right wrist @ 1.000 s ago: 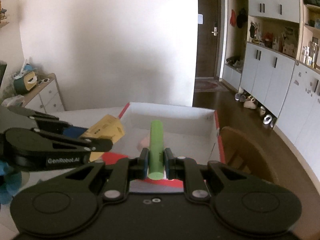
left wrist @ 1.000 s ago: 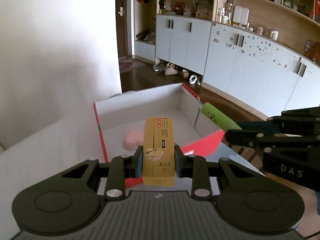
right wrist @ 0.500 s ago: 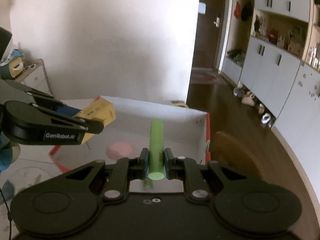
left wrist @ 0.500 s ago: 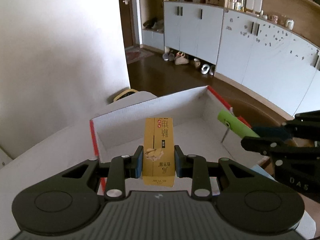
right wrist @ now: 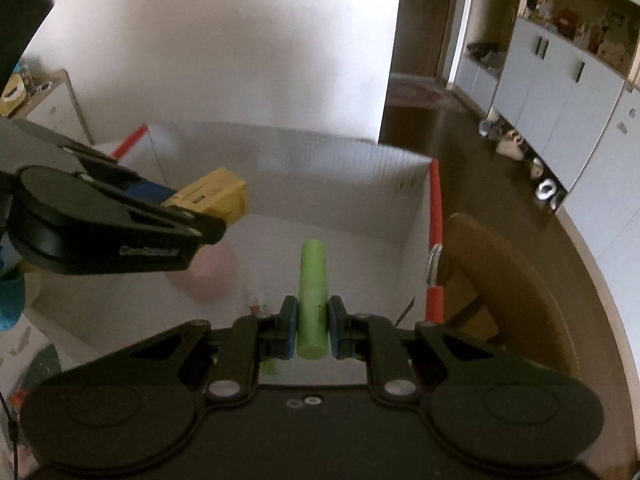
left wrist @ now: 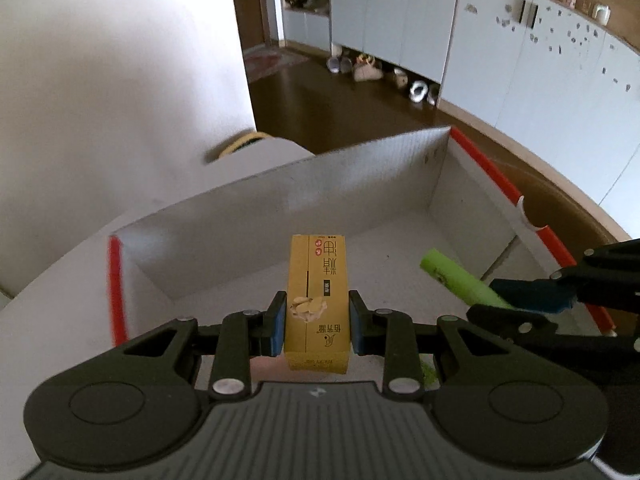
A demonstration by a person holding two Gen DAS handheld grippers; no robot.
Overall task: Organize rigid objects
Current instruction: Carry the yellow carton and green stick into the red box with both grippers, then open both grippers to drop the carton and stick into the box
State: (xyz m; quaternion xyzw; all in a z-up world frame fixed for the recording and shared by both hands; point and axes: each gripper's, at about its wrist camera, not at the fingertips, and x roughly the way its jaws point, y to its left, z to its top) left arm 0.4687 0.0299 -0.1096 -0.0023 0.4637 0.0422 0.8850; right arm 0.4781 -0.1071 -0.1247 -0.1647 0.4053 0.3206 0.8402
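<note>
Both grippers have descended over the white bin (left wrist: 360,184), the left gripper (left wrist: 318,322) clamping a yellow carton (left wrist: 318,300), the right gripper (right wrist: 313,330) a green tube (right wrist: 313,292), release seemingly imminent

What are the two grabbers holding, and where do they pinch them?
The left gripper pinches a yellow cardboard carton by its long sides, near its close end. The right gripper pinches a green plastic cylinder near its close end.

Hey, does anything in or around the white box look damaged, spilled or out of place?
Nothing stands out. The white box looks intact, a pink object lies inside, and the yellow carton and green tube sit straight in their grippers.
</note>
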